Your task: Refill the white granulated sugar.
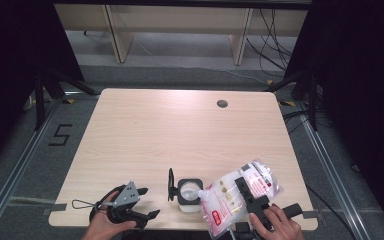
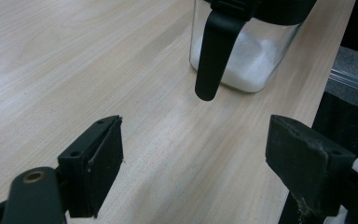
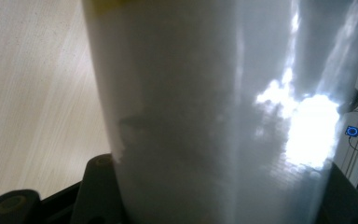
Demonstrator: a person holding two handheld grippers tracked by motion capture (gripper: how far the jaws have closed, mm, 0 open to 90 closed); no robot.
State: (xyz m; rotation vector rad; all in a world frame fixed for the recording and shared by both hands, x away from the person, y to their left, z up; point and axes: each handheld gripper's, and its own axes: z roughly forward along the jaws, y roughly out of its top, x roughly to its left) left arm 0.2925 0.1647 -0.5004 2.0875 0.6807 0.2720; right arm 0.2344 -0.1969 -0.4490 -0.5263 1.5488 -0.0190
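One bag (image 1: 240, 192) tipped beside open jar (image 1: 189, 191).

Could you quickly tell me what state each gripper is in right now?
Left gripper: open, holding nothing, resting near the glass jar.
Right gripper: closed on the bag of white granules, tilted toward the jar.

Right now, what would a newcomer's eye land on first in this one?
The bag of white granules, clamped in the right gripper and tipped with a corner over the open glass jar at the table's near edge. Left of it, the left gripper waits with jaws open and empty.
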